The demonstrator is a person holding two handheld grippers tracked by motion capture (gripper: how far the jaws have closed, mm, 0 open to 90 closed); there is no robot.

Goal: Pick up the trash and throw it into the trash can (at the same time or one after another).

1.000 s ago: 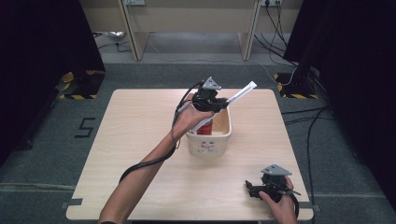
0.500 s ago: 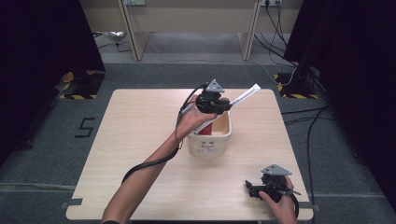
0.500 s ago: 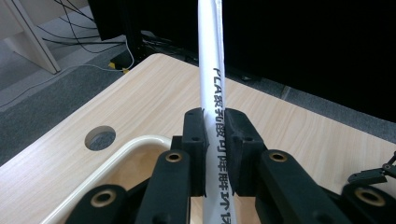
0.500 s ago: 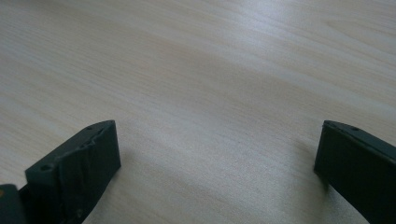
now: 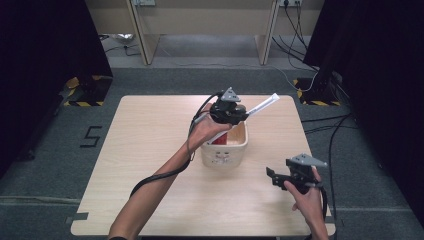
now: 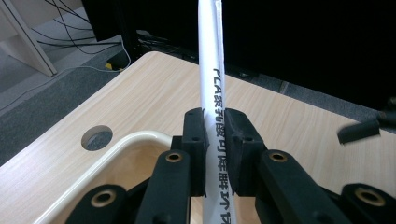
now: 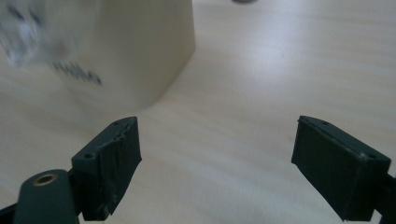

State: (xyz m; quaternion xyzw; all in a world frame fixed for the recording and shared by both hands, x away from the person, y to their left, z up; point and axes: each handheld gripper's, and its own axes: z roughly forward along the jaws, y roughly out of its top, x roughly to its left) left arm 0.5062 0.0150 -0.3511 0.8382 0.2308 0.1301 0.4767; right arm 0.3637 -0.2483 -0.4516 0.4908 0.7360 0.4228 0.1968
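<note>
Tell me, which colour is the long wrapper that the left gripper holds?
White wrapper with black printed characters, clearest in the left gripper view.

You see a wooden table (image 5: 150,165) on grey carpet (image 5: 50,165), desk legs (image 5: 142,45) and cables (image 5: 320,122) beyond.

High view overhead, far; both tongs views close, low; all share bin (image 5: 225,150) (image 6: 116,149) (image 7: 140,46).

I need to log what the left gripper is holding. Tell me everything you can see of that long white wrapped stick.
The white wrapped stick is long, slim and straight, in what looks like a paper sleeve with dark characters printed along it, starting with PLA. The left gripper is shut on it partway along, both pads pressing its sides. In the high view it slants above the cream bin, one end pointing toward the table's far right corner, the other down at the bin.
</note>
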